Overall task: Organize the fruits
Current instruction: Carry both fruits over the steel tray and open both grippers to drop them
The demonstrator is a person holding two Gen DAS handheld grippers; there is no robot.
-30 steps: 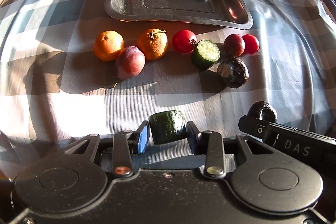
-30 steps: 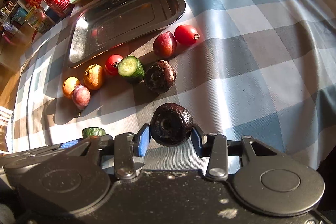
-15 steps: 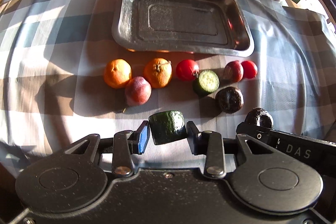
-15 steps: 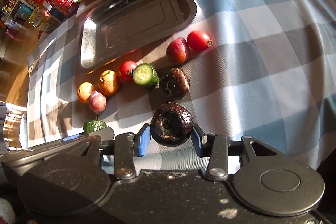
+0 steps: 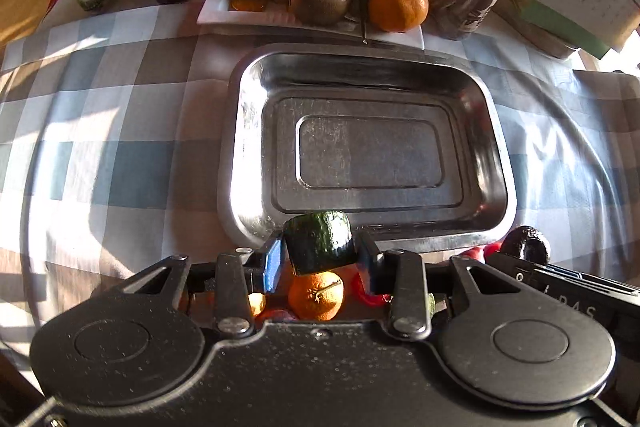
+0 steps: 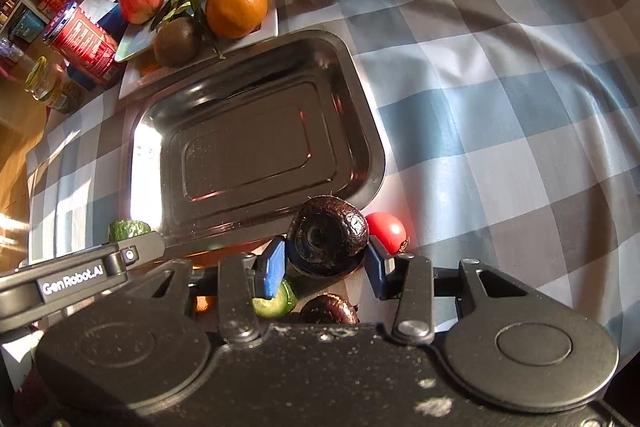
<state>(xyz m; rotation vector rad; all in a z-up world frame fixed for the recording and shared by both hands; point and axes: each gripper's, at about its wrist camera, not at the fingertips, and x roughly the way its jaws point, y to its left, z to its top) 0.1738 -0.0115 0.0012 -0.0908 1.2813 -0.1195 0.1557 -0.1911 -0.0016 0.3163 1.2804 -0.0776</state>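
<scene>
1. carrying two pieces at once: the left gripper [image 5: 320, 261] is clamped on a short dark green cucumber chunk [image 5: 320, 241], its blue pads pressing the chunk's two sides; the right gripper [image 6: 326, 267] is clamped on a dark brown wrinkled round fruit [image 6: 327, 241], held the same way.
2. both loads hang clear of the blue-and-grey checked tablecloth [image 6: 500, 131], at the near edge of the empty rectangular stainless steel tray [image 5: 240, 147].
3. key relation: the tray lies straight ahead of both grippers, its long axis running crosswise in the left wrist view and slanted in the right; the left gripper faces the near rim left of its middle, the right gripper the tray's near right corner.
4. neither hand looks clearly nearer; a short move forward would probably bring each load over the tray floor.
5. left on the cloth below: a small stemmed orange mandarin [image 5: 316, 295], a red tomato [image 6: 387, 231], a second cucumber piece [image 6: 276, 301] and another dark fruit [image 6: 328, 309].
</scene>
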